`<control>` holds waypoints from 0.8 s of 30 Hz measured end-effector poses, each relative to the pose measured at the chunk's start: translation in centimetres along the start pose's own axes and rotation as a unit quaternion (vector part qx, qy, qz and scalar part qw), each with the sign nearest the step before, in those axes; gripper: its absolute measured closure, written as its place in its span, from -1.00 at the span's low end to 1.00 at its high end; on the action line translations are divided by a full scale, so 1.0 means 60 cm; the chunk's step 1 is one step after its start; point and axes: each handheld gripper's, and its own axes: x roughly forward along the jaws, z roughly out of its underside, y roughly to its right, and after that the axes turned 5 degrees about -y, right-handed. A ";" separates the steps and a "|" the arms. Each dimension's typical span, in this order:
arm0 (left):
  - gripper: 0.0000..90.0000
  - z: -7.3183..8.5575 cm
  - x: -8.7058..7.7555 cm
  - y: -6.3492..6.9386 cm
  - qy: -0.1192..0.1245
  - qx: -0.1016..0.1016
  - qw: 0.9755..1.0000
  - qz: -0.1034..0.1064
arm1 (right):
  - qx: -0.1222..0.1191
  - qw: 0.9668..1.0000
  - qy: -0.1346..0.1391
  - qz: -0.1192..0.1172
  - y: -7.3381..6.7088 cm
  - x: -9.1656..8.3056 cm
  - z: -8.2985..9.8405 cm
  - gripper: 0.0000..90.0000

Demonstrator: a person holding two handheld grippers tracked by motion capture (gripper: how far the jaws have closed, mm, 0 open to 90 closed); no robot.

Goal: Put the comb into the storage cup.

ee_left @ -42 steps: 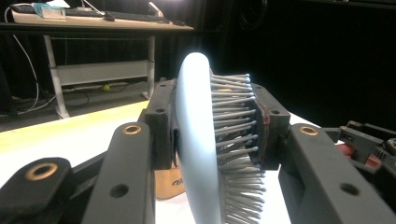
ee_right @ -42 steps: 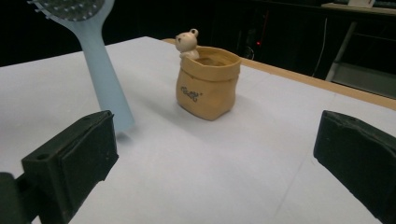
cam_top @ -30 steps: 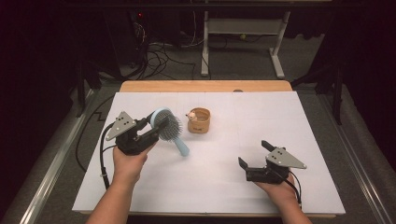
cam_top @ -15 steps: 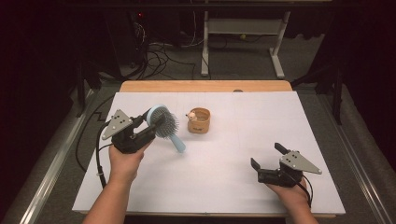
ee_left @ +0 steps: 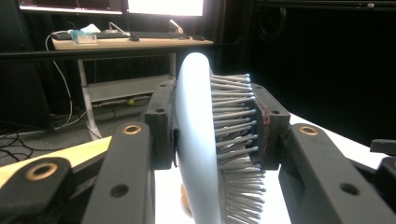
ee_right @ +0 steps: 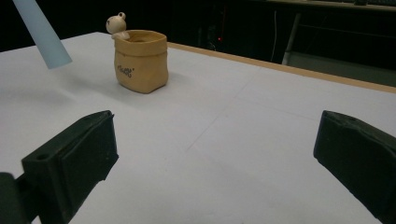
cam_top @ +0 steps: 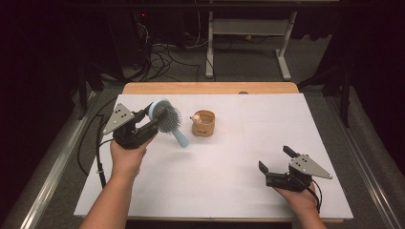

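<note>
The pale blue hairbrush point(cam_top: 166, 121) hangs above the left part of the white table point(cam_top: 229, 191), clamped by its round head rather than its handle. That grip leaves the handle free: it slants down toward the table, its tip close to the tan pot point(cam_top: 204, 123) but not touching it. The left gripper point(cam_top: 149, 122) is clenched on the head, 1 pad against the smooth back and the other pressed into the bristles point(ee_left: 236, 126), so the brush cannot twist in the jaws. In my judgement, holding the head suits lowering the handle end first into the pot, which stands upright with its mouth open and a small figure point(ee_right: 116, 23) perched at its rim. The right gripper point(cam_top: 277, 164) rests low near the table's front right, well apart from both things, its 2 jaws spread with nothing between them, apparently kept clear of the work.
</note>
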 end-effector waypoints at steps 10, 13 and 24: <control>0.32 -0.011 0.023 0.007 0.004 -0.002 1.000 0.003 | -0.001 1.000 0.003 -0.003 -0.002 0.000 0.000 -1.00; 0.32 -0.015 0.028 0.011 0.006 -0.003 1.000 0.005 | -0.001 1.000 0.004 -0.003 -0.002 0.000 0.000 -1.00; 0.32 -0.028 0.040 0.022 0.010 -0.002 1.000 0.010 | 0.000 1.000 0.008 -0.002 -0.002 0.000 0.000 -1.00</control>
